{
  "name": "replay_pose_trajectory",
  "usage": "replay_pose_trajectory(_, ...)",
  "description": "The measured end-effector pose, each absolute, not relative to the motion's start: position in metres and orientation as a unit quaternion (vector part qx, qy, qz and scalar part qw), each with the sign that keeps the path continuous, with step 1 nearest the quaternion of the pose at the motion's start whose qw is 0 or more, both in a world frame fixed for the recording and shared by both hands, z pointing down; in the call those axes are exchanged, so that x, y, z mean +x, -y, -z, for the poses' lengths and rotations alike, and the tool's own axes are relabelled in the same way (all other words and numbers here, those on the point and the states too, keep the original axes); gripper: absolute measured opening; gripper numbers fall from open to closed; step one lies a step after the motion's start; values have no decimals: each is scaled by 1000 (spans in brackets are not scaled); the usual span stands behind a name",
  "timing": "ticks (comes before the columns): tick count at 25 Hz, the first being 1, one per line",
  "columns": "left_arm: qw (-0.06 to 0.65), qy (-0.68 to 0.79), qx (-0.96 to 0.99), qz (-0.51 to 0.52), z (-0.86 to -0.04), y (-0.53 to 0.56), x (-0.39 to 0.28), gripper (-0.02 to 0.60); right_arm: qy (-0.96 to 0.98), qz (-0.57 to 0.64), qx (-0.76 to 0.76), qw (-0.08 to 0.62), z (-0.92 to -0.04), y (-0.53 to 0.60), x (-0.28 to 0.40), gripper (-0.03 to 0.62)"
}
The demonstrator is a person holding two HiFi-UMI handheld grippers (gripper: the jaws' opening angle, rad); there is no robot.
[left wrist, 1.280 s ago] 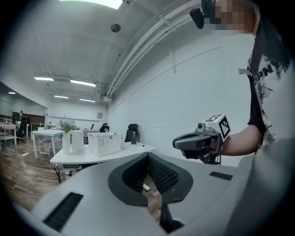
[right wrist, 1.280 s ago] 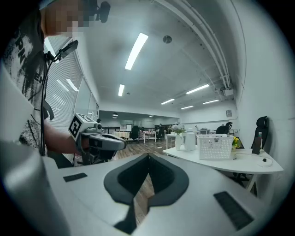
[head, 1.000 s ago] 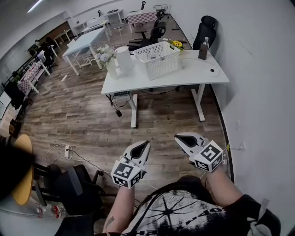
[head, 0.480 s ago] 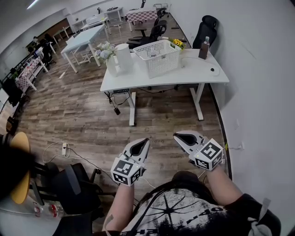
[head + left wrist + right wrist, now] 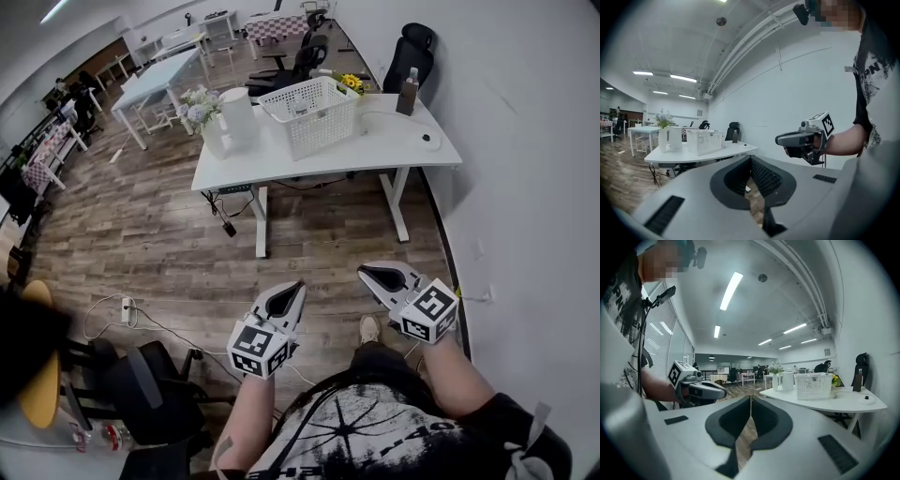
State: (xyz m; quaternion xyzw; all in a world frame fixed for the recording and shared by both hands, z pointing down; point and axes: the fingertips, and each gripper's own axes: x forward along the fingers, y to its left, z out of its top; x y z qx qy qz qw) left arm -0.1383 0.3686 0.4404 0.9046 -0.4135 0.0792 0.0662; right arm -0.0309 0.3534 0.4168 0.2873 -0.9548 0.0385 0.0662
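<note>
we hold left gripper (image 5: 296,286) and right gripper (image 5: 363,273) side by side, apart, over wood floor (image 5: 169,253). we read left jaws clenched, tips meeting, nothing between them. right jaws clenched too, empty. bench (image 5: 375,150) well ahead of both jaws, untouched. on it, basket (image 5: 314,114) straight ahead of jaws; jug (image 5: 239,117) and vase (image 5: 211,142) with flowers ahead-left of left jaws; bottle (image 5: 406,94) ahead-right of right jaws, chair (image 5: 412,47) beyond it. shoe (image 5: 368,328) below right jaws.
</note>
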Motion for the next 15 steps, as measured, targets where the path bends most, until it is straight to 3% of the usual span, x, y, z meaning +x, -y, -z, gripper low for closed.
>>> replay_pose_trajectory(15,71,421,900,-81,-441,-237,-95,8,961,-32,266,68,-411,-228,2,23)
